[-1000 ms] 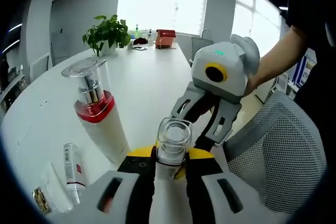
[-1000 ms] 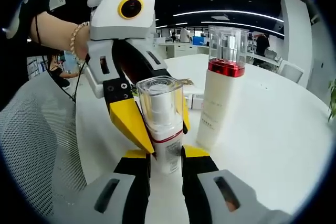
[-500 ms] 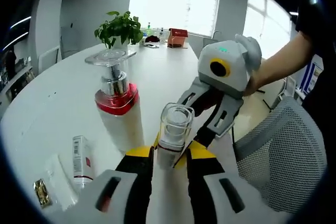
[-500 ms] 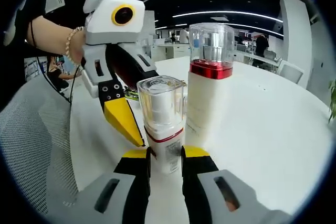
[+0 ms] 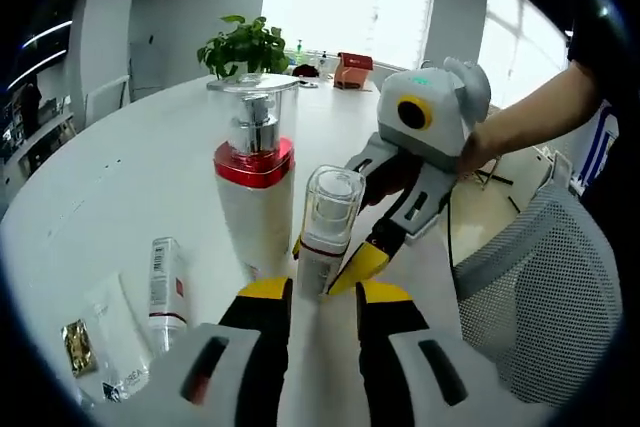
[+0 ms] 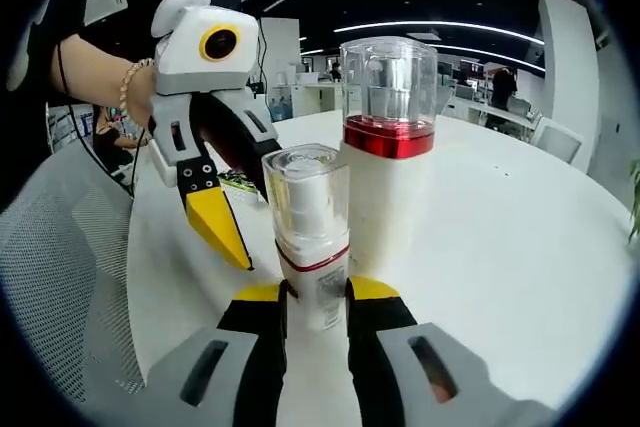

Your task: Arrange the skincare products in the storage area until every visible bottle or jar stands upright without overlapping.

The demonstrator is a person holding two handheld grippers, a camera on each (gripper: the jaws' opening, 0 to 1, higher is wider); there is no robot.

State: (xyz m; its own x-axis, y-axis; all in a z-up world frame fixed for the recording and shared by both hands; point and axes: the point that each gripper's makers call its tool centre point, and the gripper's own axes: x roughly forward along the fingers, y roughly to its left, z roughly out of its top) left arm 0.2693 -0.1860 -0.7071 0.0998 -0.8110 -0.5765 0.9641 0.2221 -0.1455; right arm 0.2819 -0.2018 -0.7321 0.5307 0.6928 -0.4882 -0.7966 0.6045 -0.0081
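Right gripper [image 6: 316, 292] is clamping the base of the small clear-capped bottle [image 6: 308, 232], jaws closed snug on both sides, bottle standing upright on the white table [image 6: 520, 247]. Left gripper [image 5: 318, 292] is hanging just short of that same bottle [image 5: 326, 227], jaws parted and holding nothing; in the right gripper view it [image 6: 215, 232] is sitting off to the side, clear of the bottle. The tall red-collared pump bottle [image 5: 255, 197] is standing upright just beside the small one. A tube [image 5: 165, 282] and sachets [image 5: 100, 332] are lying flat nearby. A potted plant [image 5: 245, 47] is sitting at the far end.
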